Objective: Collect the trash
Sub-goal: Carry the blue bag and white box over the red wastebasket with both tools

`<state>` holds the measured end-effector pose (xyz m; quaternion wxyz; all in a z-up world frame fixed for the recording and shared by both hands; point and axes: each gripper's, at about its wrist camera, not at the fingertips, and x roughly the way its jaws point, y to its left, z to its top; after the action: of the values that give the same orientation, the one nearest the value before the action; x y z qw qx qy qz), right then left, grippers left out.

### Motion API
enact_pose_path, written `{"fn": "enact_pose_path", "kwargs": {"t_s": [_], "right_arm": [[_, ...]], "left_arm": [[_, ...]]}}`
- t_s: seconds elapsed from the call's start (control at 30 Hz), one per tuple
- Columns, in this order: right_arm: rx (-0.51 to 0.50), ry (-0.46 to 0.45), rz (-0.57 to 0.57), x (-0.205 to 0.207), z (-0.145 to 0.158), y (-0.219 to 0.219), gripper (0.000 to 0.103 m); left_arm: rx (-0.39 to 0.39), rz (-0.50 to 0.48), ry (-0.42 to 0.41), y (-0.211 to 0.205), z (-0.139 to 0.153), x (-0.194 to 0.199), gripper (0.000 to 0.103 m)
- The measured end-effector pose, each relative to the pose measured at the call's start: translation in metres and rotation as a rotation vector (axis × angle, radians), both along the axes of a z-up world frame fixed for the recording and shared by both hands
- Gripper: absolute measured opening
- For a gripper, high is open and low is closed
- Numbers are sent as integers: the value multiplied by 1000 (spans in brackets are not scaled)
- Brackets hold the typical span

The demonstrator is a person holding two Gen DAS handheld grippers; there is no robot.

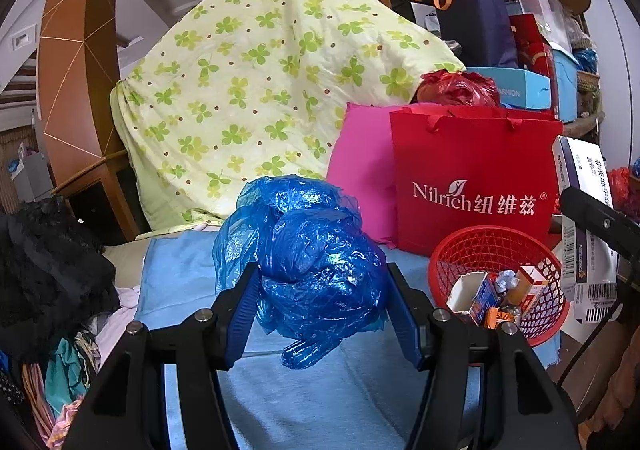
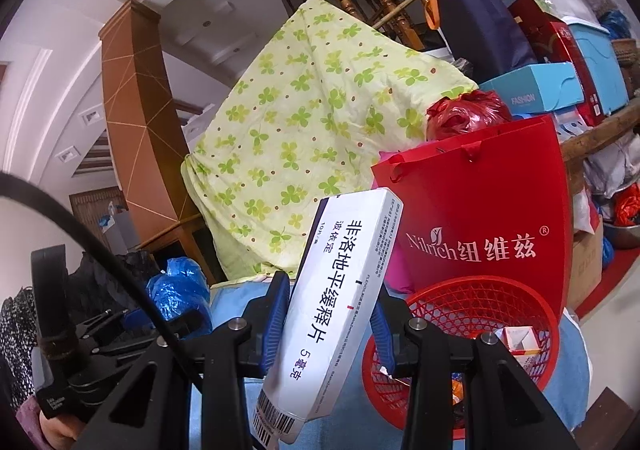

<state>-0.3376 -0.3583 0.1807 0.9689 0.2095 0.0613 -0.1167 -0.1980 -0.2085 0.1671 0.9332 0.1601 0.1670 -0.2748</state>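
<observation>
Trash in hand over the blue cloth [image 1: 180, 282] beside the basket [image 1: 460, 250]: left gripper [image 1: 322, 302] part-closed on a soft, light, slippery bag [image 1: 312, 250], right gripper [image 2: 330, 314] narrowly clamping a stiff, crushable carton [image 2: 340, 290] mid-body.

The crumpled blue plastic bag [image 1: 316, 266] sits between the left gripper's [image 1: 324, 314] pads, above the light blue cloth [image 1: 180, 282]. To its right stands the red mesh plastic basket [image 1: 472, 250] holding small cardboard cartons [image 1: 528, 286]. Behind the basket stands the red paper shopping bag [image 1: 476, 153], with the clover-print quilt [image 1: 248, 81] behind and left. The long white medicine box [image 2: 340, 310] sits between the right gripper's [image 2: 328, 326] pads, left of the basket.
</observation>
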Motion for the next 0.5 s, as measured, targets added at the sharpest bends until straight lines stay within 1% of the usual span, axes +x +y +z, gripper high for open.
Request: {"fn": "enact_pose_path", "kwargs": {"t_s": [0.5], "right_arm": [[55,-16,-19,-10,-7,-13,42]], "left_arm": [[42,-34,-5,-21,-5,-6,62]]}}
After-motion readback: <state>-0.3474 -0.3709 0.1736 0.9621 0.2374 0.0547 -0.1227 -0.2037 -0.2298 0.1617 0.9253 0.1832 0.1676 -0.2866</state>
